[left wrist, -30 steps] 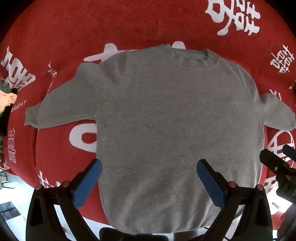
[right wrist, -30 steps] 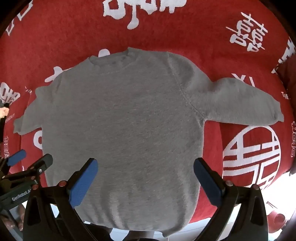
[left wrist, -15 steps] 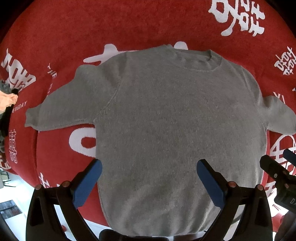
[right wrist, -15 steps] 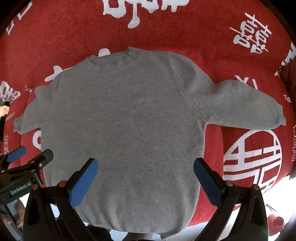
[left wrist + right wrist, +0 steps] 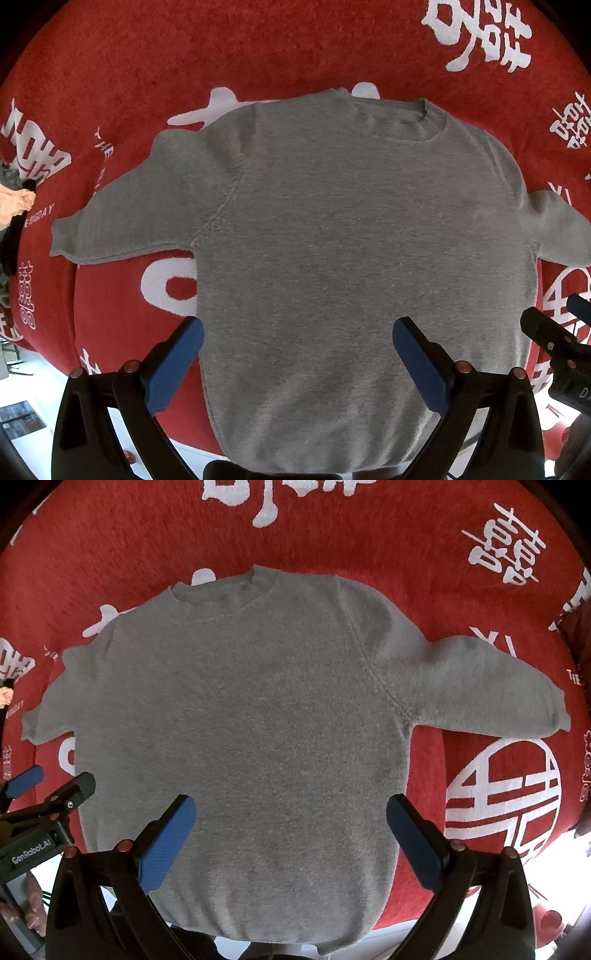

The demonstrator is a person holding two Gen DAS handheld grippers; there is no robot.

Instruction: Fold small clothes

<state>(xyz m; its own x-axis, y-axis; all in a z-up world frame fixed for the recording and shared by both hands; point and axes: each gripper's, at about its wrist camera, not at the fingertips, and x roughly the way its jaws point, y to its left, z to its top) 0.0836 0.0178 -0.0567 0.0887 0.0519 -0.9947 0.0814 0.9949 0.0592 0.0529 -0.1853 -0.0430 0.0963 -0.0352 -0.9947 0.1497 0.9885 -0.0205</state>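
A small grey sweatshirt lies flat and spread out on a red cloth, collar away from me, both sleeves out to the sides; it also shows in the right wrist view. My left gripper is open and empty, hovering above the lower body of the sweatshirt near the hem. My right gripper is open and empty above the same lower part. The left sleeve and right sleeve lie unfolded. Each gripper appears at the edge of the other's view.
The red cloth with white characters and a round emblem covers the surface. Its near edge drops to a bright floor. Some peach and grey fabric sits at the far left edge.
Both grippers have drifted slightly; the sweatshirt sits a little lower and farther right in the left view. The sweatshirt itself has not moved, and both grippers stay open.
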